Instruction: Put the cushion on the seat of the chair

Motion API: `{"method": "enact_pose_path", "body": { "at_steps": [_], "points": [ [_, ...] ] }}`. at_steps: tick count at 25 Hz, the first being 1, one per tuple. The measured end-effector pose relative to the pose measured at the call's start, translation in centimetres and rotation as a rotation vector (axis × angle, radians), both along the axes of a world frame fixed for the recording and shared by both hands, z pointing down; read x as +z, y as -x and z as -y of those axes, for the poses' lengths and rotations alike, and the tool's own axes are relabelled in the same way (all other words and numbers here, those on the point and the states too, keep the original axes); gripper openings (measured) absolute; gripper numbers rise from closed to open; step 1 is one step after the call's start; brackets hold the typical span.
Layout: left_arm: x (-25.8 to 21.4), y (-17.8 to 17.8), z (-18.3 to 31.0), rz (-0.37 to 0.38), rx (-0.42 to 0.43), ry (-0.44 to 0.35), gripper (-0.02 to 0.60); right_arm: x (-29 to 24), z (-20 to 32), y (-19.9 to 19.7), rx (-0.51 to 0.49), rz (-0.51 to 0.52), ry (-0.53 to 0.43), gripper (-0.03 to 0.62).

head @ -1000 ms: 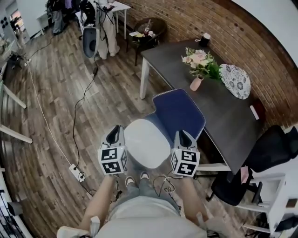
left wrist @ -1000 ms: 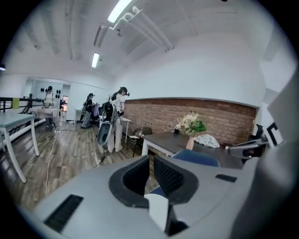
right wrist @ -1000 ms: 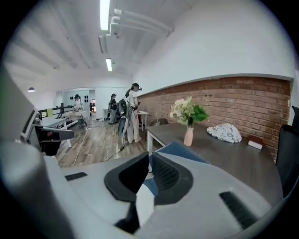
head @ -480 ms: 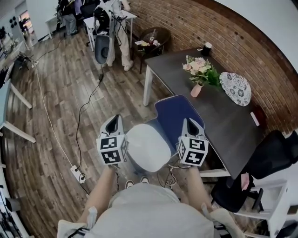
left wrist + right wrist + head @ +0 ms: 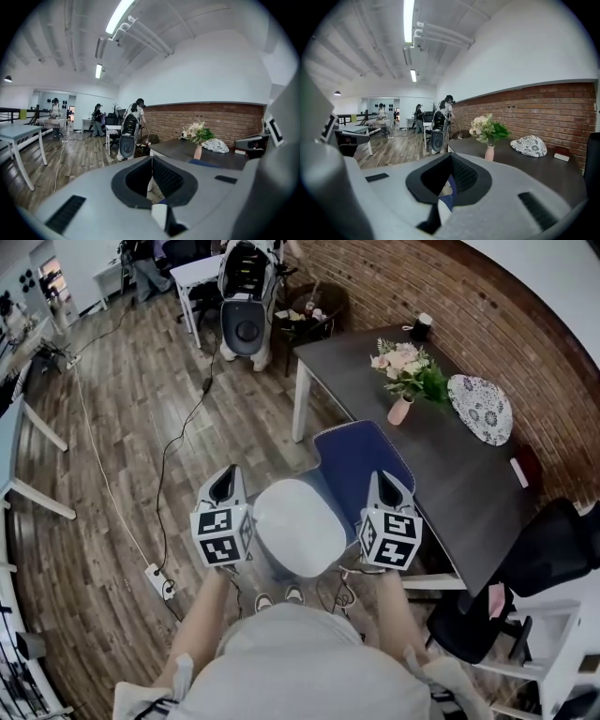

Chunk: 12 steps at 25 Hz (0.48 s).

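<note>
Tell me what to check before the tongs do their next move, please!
1. The cushion on the chair: ok, it lies flat in front of the white back.
2. The left tongs empty: ok, shut, nothing pinched.
3. The right tongs empty: ok, shut, nothing pinched.
4. The cushion centred on the seat: cannot tell, the seat is hidden under it.
5. The vase on the table out of the way: ok, well beyond both tongs.
</note>
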<state>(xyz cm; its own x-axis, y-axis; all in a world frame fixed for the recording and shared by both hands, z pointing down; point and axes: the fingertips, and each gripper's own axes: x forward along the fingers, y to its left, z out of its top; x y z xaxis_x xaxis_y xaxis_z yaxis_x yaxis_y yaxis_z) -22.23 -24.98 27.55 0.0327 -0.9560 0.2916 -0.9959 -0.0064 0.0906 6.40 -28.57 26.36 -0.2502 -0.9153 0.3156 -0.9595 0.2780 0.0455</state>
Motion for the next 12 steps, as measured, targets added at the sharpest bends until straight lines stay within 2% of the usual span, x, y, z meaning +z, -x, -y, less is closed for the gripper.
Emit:
{"method": "enact_pose_path", "body": {
  "at_steps": [4, 12],
  "points": [
    [-0.1, 0.0, -0.2, 0.007, 0.002, 0.003, 0.006, -0.3, -0.4, 0.3, -0.018, 0.037, -0.007, 0.002],
    [0.1, 0.2, -0.6, 0.012, 0.01, 0.015, 0.006, -0.4, -1.2, 0.2, -0.004, 0.024, -0.004, 0.002]
  ]
}}
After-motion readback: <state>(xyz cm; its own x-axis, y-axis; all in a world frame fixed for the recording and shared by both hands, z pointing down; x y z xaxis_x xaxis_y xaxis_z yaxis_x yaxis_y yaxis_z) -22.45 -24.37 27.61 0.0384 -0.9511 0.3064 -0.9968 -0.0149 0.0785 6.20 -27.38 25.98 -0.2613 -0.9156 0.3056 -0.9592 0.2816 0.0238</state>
